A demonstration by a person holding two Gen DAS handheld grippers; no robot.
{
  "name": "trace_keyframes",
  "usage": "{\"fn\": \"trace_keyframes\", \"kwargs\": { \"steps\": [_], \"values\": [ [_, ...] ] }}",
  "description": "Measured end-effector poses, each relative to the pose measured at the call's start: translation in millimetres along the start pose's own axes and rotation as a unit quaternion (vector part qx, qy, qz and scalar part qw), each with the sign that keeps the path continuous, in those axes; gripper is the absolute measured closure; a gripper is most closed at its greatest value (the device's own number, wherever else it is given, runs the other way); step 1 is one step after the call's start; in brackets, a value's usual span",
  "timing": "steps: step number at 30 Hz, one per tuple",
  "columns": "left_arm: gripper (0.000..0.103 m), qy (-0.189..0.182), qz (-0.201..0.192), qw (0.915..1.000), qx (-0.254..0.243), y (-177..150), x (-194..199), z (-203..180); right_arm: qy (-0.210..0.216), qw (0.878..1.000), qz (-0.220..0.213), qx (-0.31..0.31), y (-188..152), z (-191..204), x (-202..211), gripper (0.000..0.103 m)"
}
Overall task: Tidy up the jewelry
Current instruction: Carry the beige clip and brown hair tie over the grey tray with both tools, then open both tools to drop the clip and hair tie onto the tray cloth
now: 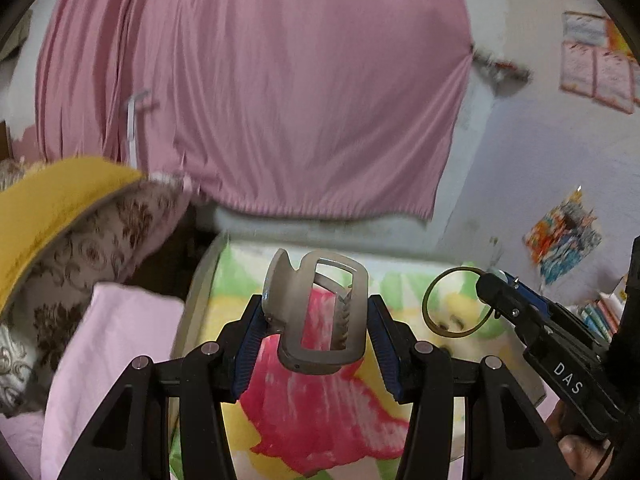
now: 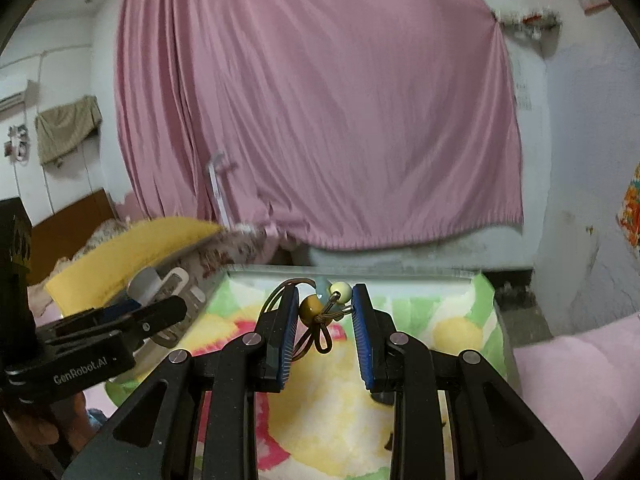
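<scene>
My left gripper (image 1: 315,312) is shut on a grey hair claw clip (image 1: 320,316), held upright between the blue pads above a table with a floral cloth (image 1: 320,412). My right gripper (image 2: 325,300) is shut on a hair tie (image 2: 320,312) with a mustard bead, a pale yellow bead and a brown elastic loop. In the left wrist view the right gripper (image 1: 490,280) comes in from the right with the olive loop (image 1: 456,300) hanging off its tip. In the right wrist view the left gripper (image 2: 160,312) shows at the left with the claw clip (image 2: 160,284).
A pink curtain (image 1: 256,80) fills the background before a pale wall. Yellow and floral pillows (image 1: 60,224) lie at the left, with pink bedding (image 1: 112,360) below. Colourful papers (image 1: 564,236) hang on the right wall. A person's hand (image 2: 36,428) holds the left gripper.
</scene>
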State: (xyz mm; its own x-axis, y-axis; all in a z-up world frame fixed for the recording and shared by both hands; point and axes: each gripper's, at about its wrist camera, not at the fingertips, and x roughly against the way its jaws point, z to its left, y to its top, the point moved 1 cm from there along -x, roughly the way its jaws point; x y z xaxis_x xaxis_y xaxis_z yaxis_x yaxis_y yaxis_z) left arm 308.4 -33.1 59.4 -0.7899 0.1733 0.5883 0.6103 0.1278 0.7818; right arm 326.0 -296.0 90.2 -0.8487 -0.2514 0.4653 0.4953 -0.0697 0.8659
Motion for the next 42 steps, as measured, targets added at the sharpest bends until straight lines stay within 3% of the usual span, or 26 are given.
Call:
{"fn": "trace_keyframes", "kwargs": {
  "steps": [4,7,13,17,19,20,22,24,26,33,38,42],
  "values": [
    [0.054,-0.003,0.082,0.9965,0.017,-6,-25,9,-0.007,0.998,0.069,-0.002,-7,-7,-22,0.079],
    [0.054,-0.007,0.119,0.9927,0.019,-13,-36,11,-0.004,0.994,0.113,-0.002,-14,-9,-36,0.079],
    [0.054,-0.01,0.157,0.9875,0.013,-24,-47,11,-0.004,0.986,0.165,0.0,-35,-19,-52,0.079],
    [0.053,-0.017,0.157,0.9873,0.017,-25,-45,12,-0.004,0.984,0.178,-0.011,-42,-21,-56,0.079],
    [0.045,-0.027,0.157,0.9869,0.026,-25,-41,15,0.0,0.984,0.18,-0.014,-44,-21,-53,0.079],
    [0.039,-0.032,0.153,0.9871,0.033,-26,-40,16,-0.002,0.984,0.177,-0.012,-45,-20,-52,0.078],
    [0.037,-0.042,0.137,0.9884,0.049,-27,-31,21,-0.001,0.986,0.165,-0.011,-44,-20,-45,0.075],
    [0.031,-0.048,0.12,0.9902,0.054,-28,-21,22,-0.001,0.989,0.146,-0.012,-42,-20,-33,0.064],
    [0.026,-0.054,0.095,0.9922,0.059,-29,-8,23,0.001,0.993,0.12,-0.015,-40,-22,-17,0.061],
    [0.002,-0.055,-0.018,0.9961,0.067,-38,51,24,-0.005,1.0,0.017,-0.013,-37,-19,52,0.032],
    [0.0,-0.037,-0.082,0.9955,0.029,-50,90,18,-0.001,0.999,-0.03,-0.014,-46,-12,94,0.01],
    [0.0,-0.018,-0.119,0.9927,0.002,-65,119,15,0.007,0.999,-0.049,-0.017,-60,-5,127,0.008]
  ]
}}
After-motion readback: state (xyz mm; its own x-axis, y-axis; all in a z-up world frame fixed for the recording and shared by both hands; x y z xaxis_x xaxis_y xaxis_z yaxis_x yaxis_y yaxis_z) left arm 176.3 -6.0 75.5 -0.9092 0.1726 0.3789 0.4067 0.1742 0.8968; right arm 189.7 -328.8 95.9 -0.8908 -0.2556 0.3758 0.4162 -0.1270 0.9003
